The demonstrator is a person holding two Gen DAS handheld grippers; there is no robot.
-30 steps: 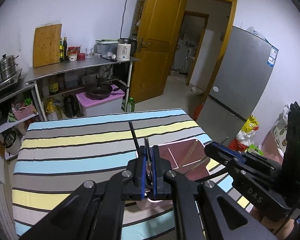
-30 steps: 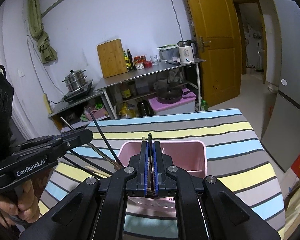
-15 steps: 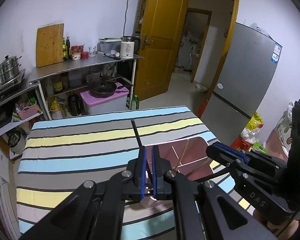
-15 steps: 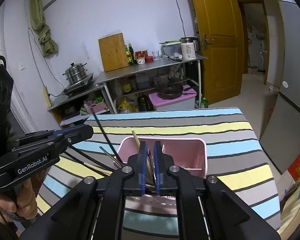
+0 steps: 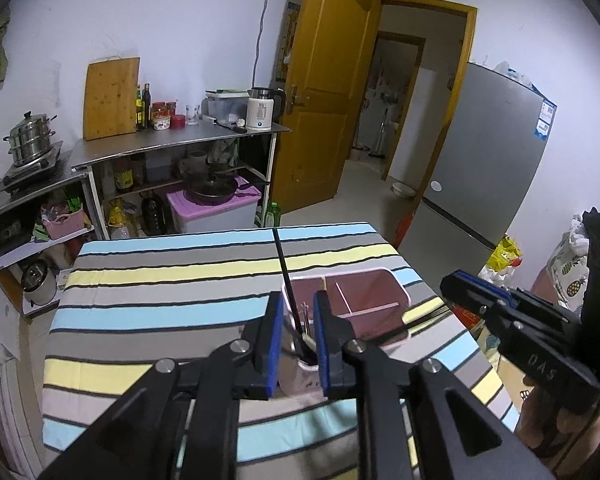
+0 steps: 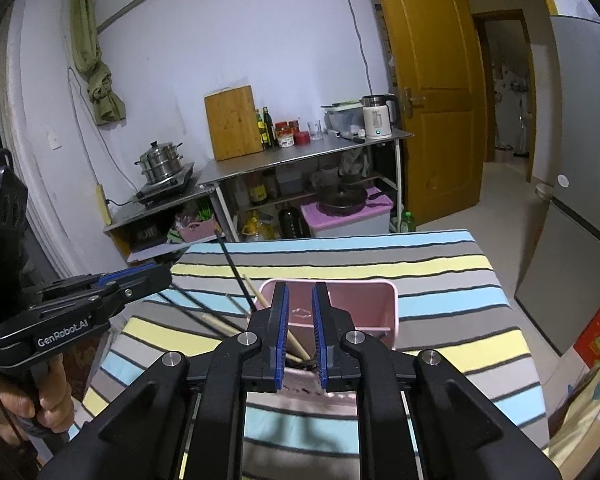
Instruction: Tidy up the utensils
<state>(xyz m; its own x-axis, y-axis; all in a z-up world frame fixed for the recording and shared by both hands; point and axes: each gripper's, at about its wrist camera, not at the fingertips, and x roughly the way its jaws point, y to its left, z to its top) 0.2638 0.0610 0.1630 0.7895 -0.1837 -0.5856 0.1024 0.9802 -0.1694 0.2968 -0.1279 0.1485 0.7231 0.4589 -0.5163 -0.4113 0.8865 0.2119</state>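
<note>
Jaws of left gripper (image 5: pixel 297 330) and right gripper (image 6: pixel 299 330) stood apart, empty; chopsticks (image 5: pixel 286 276) rested inside pink holder (image 5: pixel 374 300), seemingly released for storage.

Black left claw (image 5: pixel 298 330) with blue pads, silver screws, white "GenRobot.AI" lettering, bare-skinned hand (image 6: pixel 28 404)

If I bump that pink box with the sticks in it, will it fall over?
Probably yes, if bumped hard. The pink box looks like thin, light plastic. The long black stick leans far above its rim, making it top-heavy. It also sits on a striped cloth, which may slide or bunch.
</note>
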